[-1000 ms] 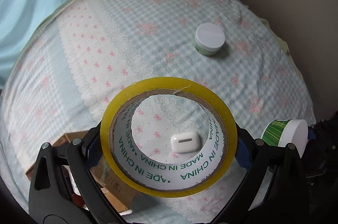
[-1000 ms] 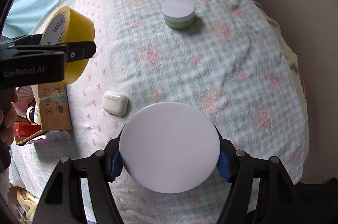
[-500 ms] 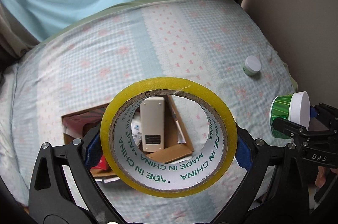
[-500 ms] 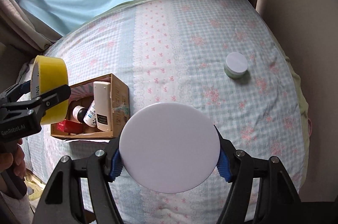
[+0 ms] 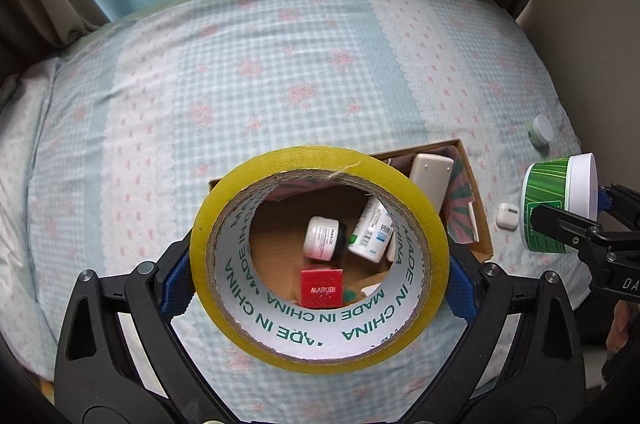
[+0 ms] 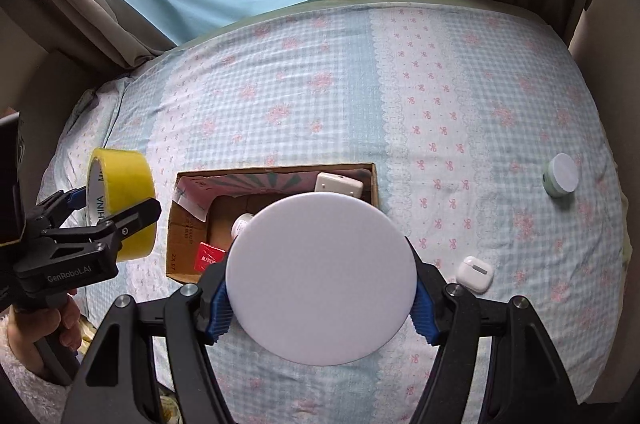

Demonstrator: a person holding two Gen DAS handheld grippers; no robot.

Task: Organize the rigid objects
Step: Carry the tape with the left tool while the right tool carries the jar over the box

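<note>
A: Left wrist view?
B: The left gripper (image 5: 318, 264) has its jaws clamped on the yellow tape roll (image 5: 320, 304). A second ago an earbud case showed through its core; now the cardboard box (image 5: 478, 216) on the bed (image 5: 200, 104) does, with a red carton (image 5: 322, 288) inside.

A: Right wrist view?
B: The right gripper (image 6: 320, 308) grips the white-lidded jar (image 6: 320, 276), now over the box (image 6: 176, 256). The earbud case (image 6: 474, 272) has shifted right of it.

Bed (image 6: 320, 96) — box (image 6: 372, 184), earbud case (image 6: 475, 273), jar (image 6: 562, 180).
</note>
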